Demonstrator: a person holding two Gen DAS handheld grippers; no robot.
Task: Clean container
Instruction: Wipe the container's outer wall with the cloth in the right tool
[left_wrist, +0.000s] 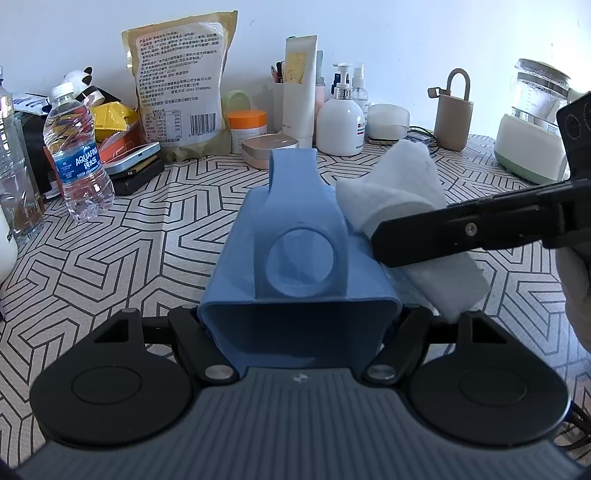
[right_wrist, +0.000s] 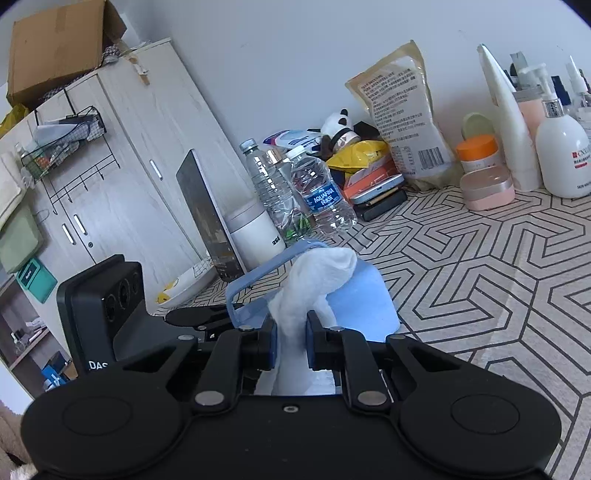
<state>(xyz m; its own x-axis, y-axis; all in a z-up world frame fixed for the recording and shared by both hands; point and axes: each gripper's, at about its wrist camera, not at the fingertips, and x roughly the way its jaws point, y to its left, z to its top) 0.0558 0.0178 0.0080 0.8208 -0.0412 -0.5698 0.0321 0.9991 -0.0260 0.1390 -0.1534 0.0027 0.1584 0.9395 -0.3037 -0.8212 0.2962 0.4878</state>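
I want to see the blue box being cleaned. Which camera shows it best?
The left wrist view: the blue plastic container fills the middle, held by the left gripper, its open mouth and handle clear. In the right wrist view, the white cloth in the right gripper hides much of it.

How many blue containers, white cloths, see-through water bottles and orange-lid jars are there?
blue container: 1
white cloth: 1
clear water bottles: 2
orange-lid jar: 1
Total: 5
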